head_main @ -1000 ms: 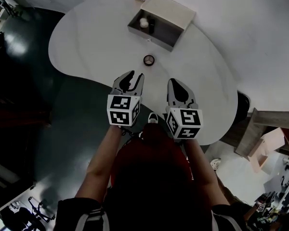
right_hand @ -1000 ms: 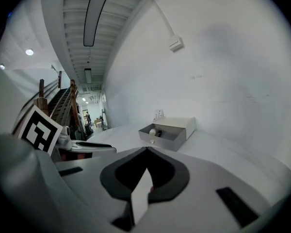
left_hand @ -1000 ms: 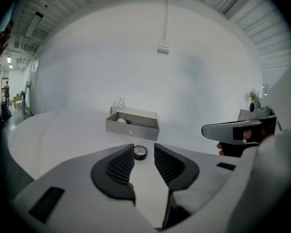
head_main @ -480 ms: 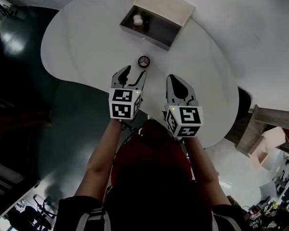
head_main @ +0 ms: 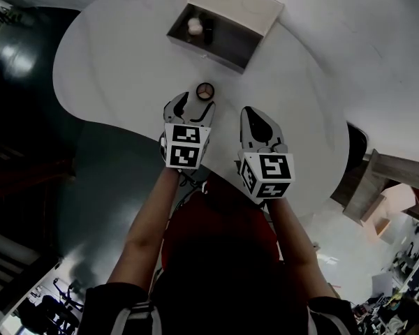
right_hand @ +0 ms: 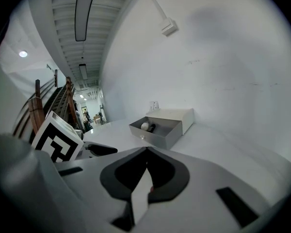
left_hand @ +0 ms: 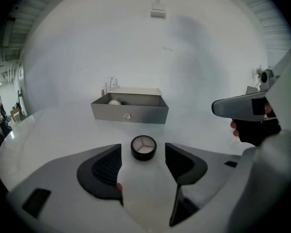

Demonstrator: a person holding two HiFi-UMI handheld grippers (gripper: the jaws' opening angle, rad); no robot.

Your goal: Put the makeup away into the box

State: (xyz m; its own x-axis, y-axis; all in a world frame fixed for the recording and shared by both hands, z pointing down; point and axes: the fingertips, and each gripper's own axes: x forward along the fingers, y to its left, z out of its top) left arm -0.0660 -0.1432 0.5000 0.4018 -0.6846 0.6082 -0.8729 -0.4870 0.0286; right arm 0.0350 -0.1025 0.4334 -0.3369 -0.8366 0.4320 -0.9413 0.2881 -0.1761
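A round black compact [head_main: 205,90] with a pale three-part palette lies on the white table [head_main: 119,54]. Behind it stands the box, a grey drawer [head_main: 208,51] pulled out of a cream case, holding a white ball [head_main: 194,26] and a dark item. My left gripper [head_main: 190,106] hovers just short of the compact [left_hand: 143,148]; its jaws are opening, and the compact sits at the mouth of the gap, untouched. My right gripper [head_main: 257,121] hangs to the right, shut and empty; its view [right_hand: 146,166] shows the drawer [right_hand: 155,132] ahead.
The table's curved front edge [head_main: 105,117] runs under my grippers, with dark floor [head_main: 28,152] to the left. Small bottles [left_hand: 110,84] stand against the wall behind the box. A wooden piece of furniture [head_main: 384,187] stands off the table's right end.
My left gripper has moved forward and down toward the compact, and its jaws have spread apart. The right gripper has drifted slightly forward, still shut.
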